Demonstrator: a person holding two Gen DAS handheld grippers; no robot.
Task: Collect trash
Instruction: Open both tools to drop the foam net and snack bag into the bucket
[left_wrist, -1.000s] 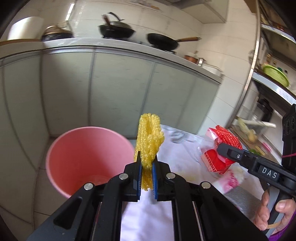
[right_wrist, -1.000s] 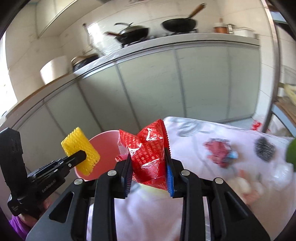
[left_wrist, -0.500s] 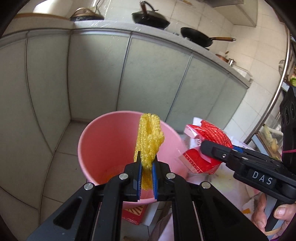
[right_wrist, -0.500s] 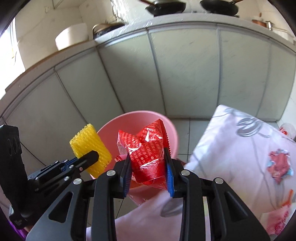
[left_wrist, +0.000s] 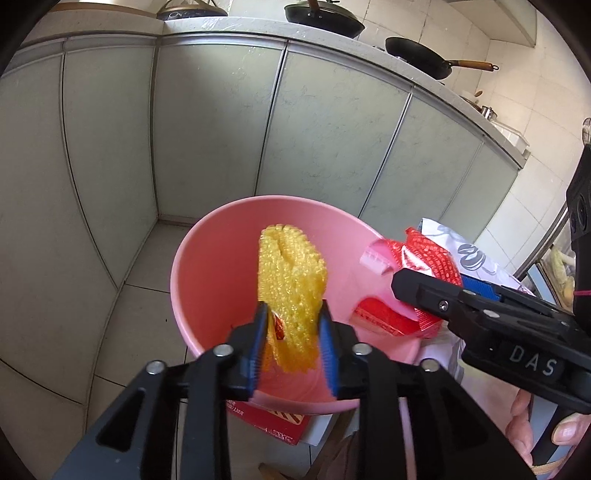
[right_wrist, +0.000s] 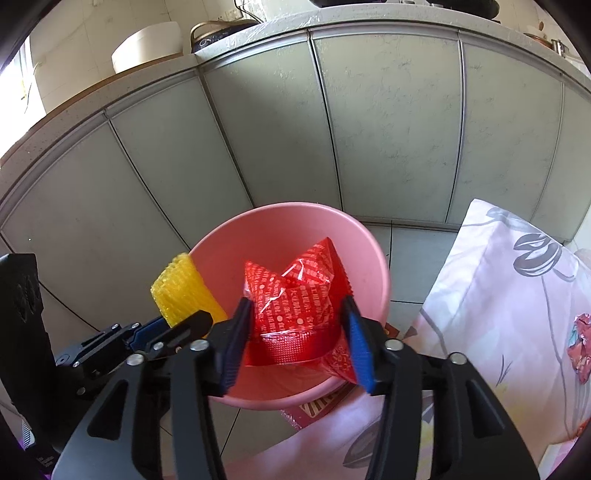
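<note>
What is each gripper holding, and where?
Nothing gripped: both jaws have just been opening. The yellow foam net, lower end, loose in left gripper; red wrapper, base, loose in right gripper.

A pink bin (left_wrist: 192, 280) stands on the tiled floor (left_wrist: 140, 273).

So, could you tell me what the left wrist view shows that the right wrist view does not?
Only the left wrist view shows the frying pan on the counter and a person's hand on the right gripper's handle. Only the right wrist view shows the white pot on the counter and a wide stretch of the floral cloth. Both show the pink bin, the yellow foam net between the left jaws, and the red wrapper between the right jaws, both pairs just opening.
</note>
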